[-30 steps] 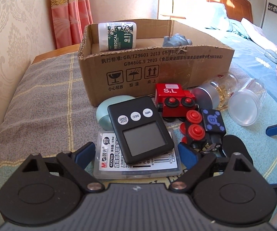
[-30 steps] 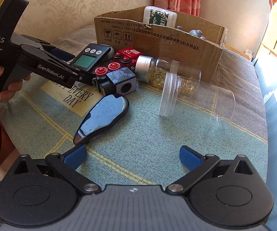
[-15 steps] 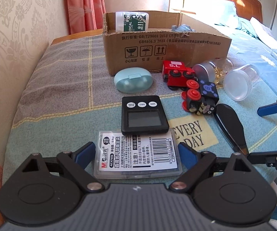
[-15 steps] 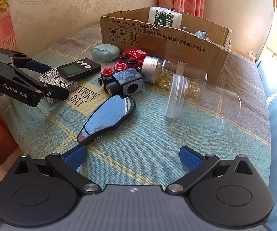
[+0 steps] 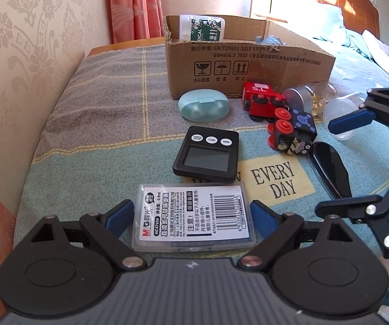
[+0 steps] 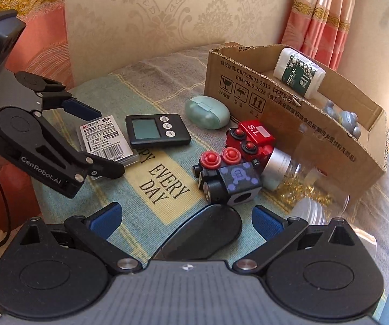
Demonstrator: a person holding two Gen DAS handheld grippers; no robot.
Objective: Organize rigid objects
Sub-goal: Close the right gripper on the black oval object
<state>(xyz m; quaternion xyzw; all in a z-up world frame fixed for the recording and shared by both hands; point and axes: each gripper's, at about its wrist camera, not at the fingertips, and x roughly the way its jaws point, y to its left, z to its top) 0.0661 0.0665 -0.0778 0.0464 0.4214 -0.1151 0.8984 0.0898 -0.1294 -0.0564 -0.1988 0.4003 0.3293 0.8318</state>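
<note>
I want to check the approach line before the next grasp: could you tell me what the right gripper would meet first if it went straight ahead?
Probably the glossy black oval object, already lying between the open right gripper fingers; beyond it sits the black toy train car.

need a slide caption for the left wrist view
Open left gripper straddles the clear lead-refill case on the bedspread, black timer just beyond, cardboard box behind.

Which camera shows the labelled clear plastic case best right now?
The left wrist view: the plastic case lies flat between its open jaws, label fully readable. The right wrist view shows it smaller, at an angle, partly hidden behind the left gripper.
</note>
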